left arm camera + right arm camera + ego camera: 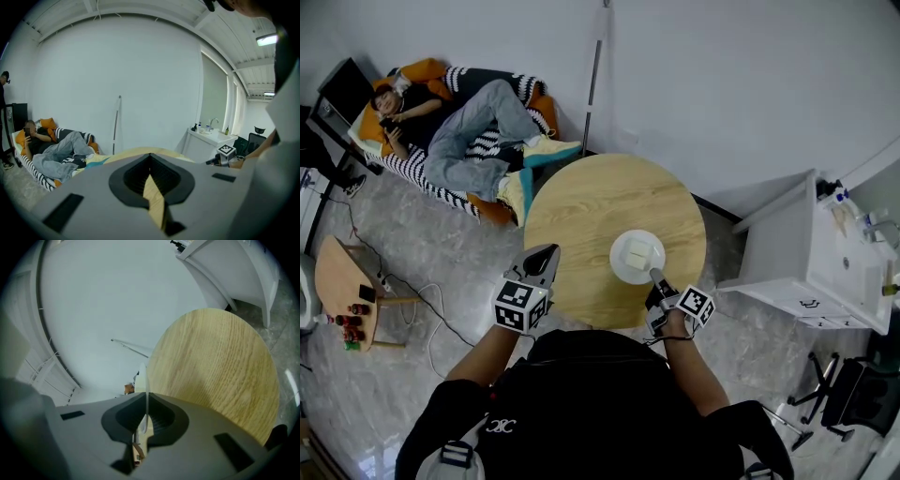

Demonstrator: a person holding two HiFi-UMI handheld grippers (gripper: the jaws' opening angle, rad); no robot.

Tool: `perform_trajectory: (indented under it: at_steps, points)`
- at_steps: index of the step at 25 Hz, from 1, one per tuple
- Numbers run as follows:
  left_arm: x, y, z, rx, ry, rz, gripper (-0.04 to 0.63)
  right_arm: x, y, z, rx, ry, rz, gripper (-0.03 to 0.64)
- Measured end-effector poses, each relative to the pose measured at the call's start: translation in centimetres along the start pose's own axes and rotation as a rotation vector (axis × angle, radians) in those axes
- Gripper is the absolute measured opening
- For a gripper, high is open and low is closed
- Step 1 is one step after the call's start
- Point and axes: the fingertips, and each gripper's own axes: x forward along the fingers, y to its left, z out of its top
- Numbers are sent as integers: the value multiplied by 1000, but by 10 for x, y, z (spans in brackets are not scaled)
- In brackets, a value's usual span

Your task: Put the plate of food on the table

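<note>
At the near edge of the table (581,202), the right gripper (655,277) clenches its jaws on the rim of the plate (621,264), which carries pale square food (639,251) over the table's near right part. At the table's near left edge the left gripper (549,253) has its jaws pressed together, empty. Beyond the table's far left side a person (459,131) lies on a sofa (412,164).

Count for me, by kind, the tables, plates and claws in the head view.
Tables: 2, the round table and the side table
Plates: 1, the plate
Claws: 2, the left claw and the right claw
Total: 5
</note>
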Motion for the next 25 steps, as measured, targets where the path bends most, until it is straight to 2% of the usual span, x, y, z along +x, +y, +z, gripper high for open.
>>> perform_trajectory:
  at_steps: [9,25]
  points:
    - [-2,16,7,6,-1,16,8,18,-25,-2,62,9,-50,20]
    - [-6,15,3,11,30,36,7,28,-44,-1,122,28,-57,20]
